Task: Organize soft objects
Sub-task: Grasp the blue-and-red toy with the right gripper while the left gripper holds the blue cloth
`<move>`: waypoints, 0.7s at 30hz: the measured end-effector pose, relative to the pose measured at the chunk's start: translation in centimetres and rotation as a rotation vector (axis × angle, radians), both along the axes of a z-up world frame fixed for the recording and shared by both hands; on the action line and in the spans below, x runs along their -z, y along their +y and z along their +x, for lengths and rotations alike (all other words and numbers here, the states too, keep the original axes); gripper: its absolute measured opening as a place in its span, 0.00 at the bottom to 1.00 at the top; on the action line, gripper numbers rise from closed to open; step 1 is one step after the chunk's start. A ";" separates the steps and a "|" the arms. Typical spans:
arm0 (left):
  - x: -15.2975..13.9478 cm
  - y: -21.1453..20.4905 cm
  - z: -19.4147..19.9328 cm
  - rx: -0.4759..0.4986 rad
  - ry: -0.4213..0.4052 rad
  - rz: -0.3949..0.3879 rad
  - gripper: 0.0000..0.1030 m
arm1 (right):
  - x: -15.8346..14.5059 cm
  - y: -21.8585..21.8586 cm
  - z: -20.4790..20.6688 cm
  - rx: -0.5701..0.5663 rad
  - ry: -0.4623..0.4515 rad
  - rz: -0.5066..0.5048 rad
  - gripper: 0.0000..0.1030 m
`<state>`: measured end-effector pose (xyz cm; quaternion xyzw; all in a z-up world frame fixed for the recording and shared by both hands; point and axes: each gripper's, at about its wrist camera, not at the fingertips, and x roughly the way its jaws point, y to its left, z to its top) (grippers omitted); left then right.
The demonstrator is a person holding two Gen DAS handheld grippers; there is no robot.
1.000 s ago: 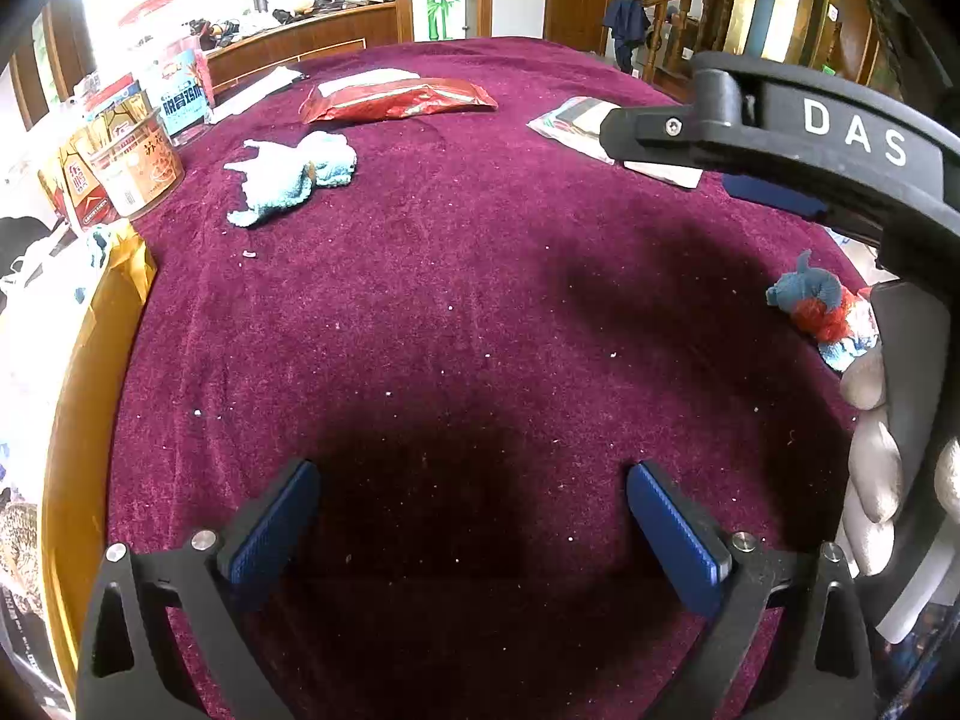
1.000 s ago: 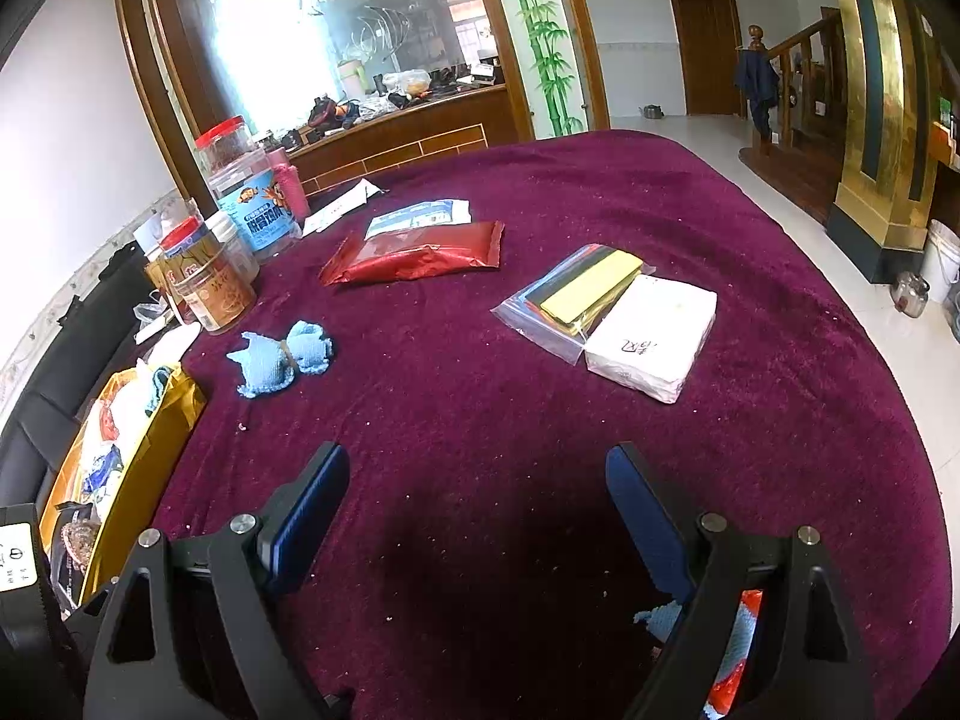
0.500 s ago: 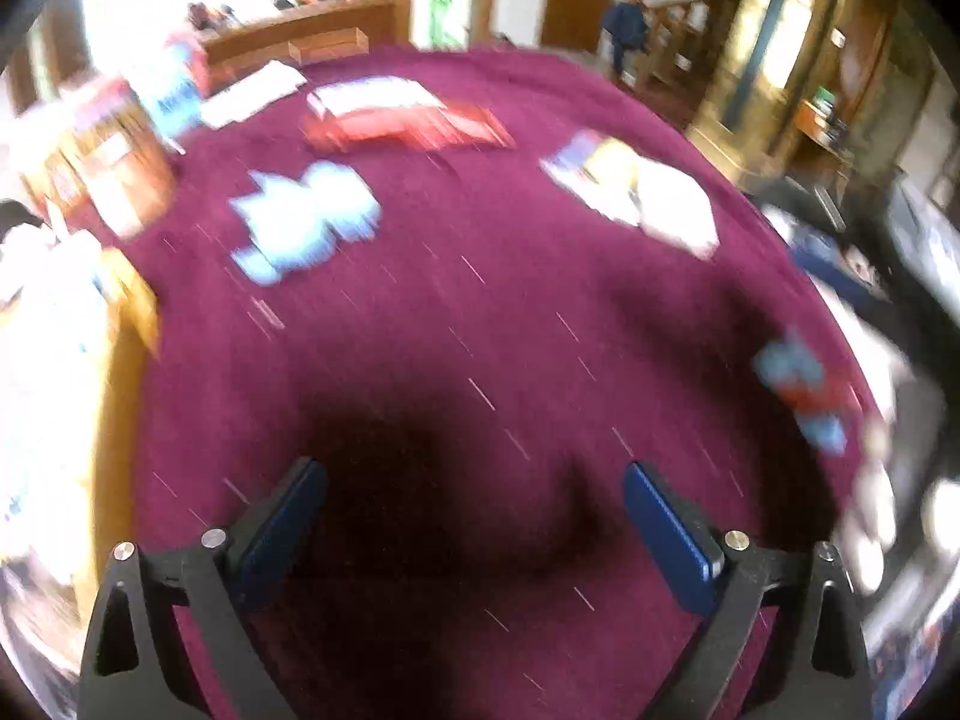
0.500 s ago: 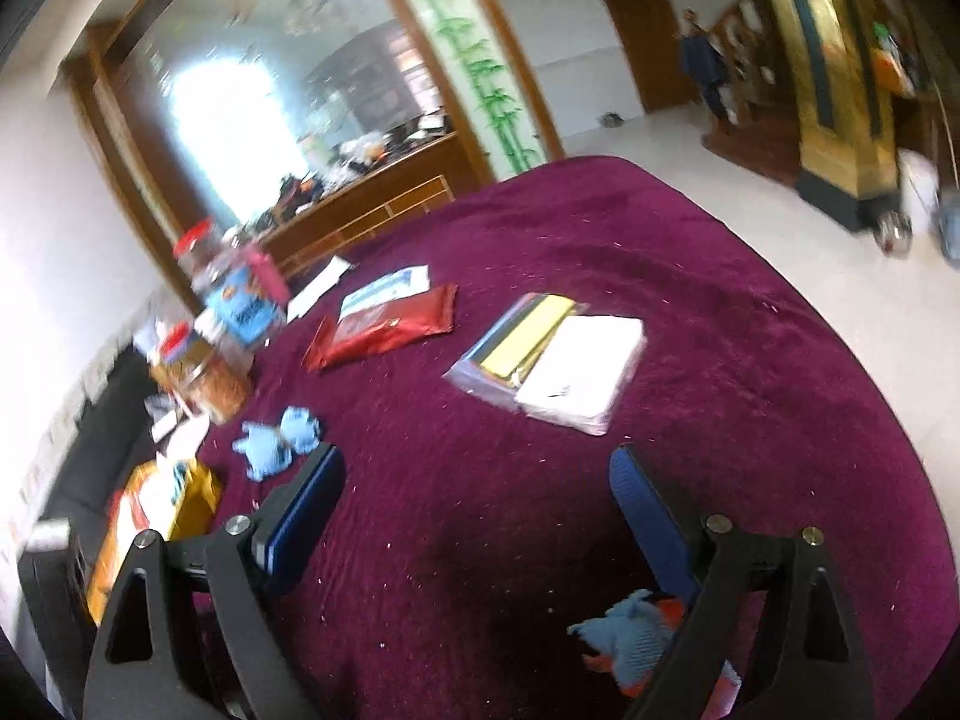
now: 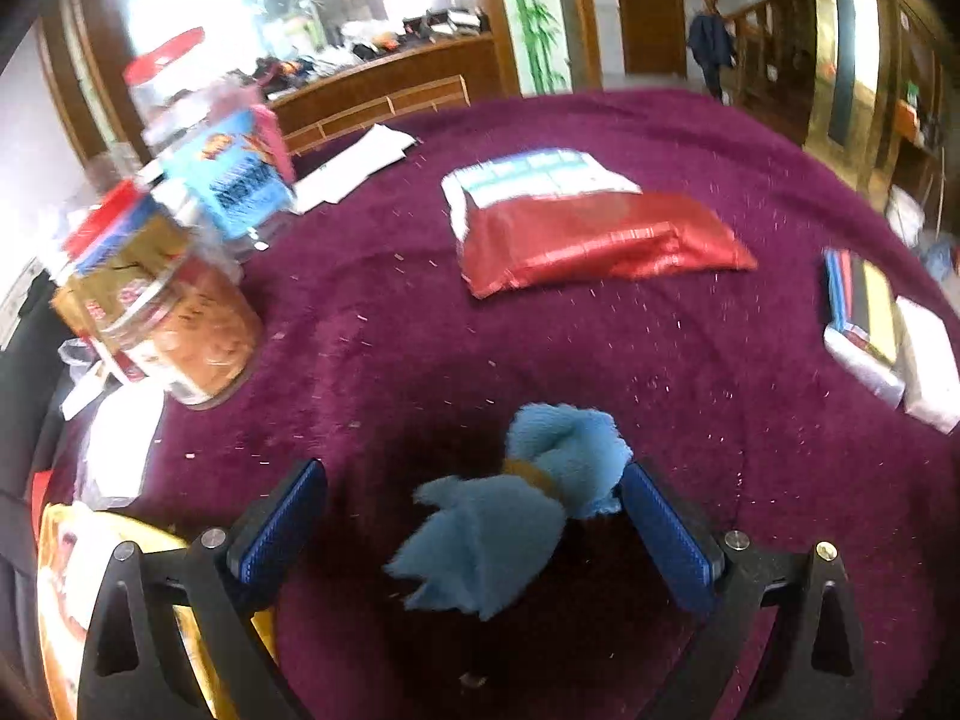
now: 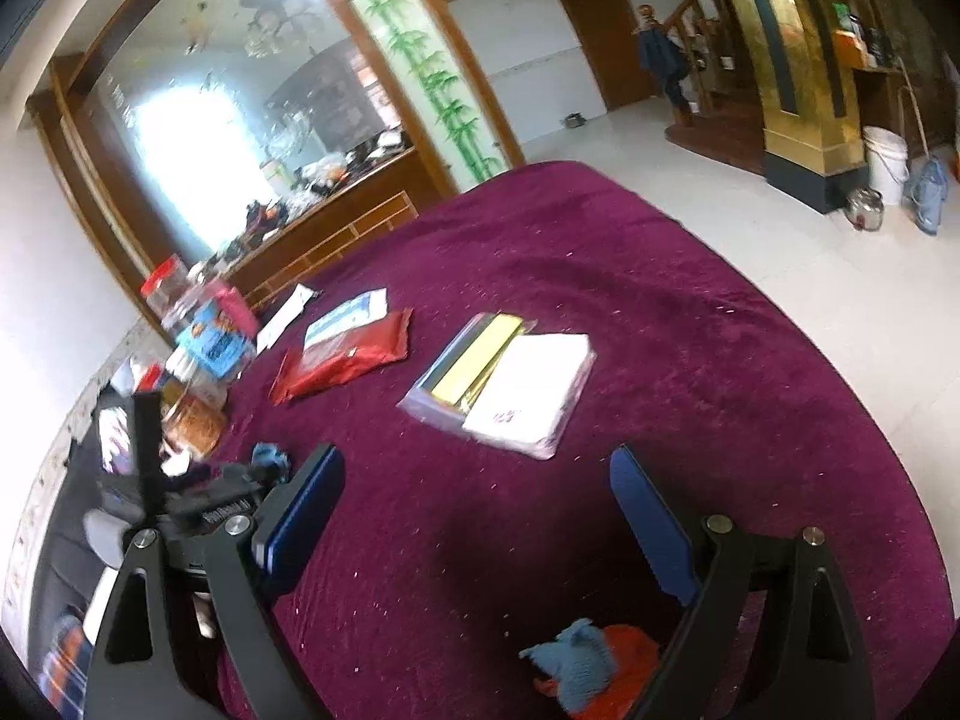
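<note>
2 clear jars [image 5: 180, 330] w/ snacks, upright beside red pouch [image 5: 600, 240].

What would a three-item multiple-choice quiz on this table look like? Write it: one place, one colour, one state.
1. Where does the light blue plush toy lie?
A. between the left gripper's open pads
B. on the red foil bag
C. inside the snack jar

2. What colour is the table cloth?
A. green
B. deep purple-red
C. white

3. How does the right gripper stand?
A. shut on the plush
B. shut on nothing
C. open, holding nothing

Answers: 1 A, the toy sits between the left gripper pads, not squeezed. 2 B, the cloth looks that colour in both views. 3 C, only cloth shows between its wide-set pads.
</note>
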<state>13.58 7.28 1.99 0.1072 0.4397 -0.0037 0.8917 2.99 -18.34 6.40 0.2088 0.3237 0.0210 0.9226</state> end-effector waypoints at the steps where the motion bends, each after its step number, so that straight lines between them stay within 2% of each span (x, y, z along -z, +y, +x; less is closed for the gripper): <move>1: 0.3 -0.3 0.2 0.003 0.021 0.006 0.85 | -0.1 -0.4 0.0 0.016 -0.005 0.008 0.87; 2: 0.2 -0.5 0.0 0.022 0.033 -0.025 0.59 | -0.1 -0.8 -0.1 0.037 -0.011 0.014 0.87; 3: 0.0 -0.6 -0.3 0.042 0.052 -0.068 0.41 | -0.2 -1.1 -0.2 0.052 -0.014 0.018 0.87; 4: -0.2 -0.8 -0.6 0.050 0.075 -0.085 0.31 | -0.2 -1.6 -0.3 0.069 -0.017 0.027 0.87; 8: -2.2 -2.1 -3.8 0.107 0.031 -0.083 0.29 | 0.0 -4.2 -0.6 0.163 -0.023 0.086 0.87; 12: -4.7 -2.5 -8.5 0.172 -0.008 -0.149 0.29 | 1.4 -7.4 -0.8 0.271 0.014 0.189 0.87; 16: -6.4 -2.2 -13.6 0.243 -0.025 -0.246 0.29 | 3.0 -8.4 -0.1 0.267 0.081 0.261 0.87; 21: -6.8 -1.6 -19.5 0.296 -0.015 -0.358 0.29 | 3.9 -8.1 0.5 0.255 0.118 0.263 0.87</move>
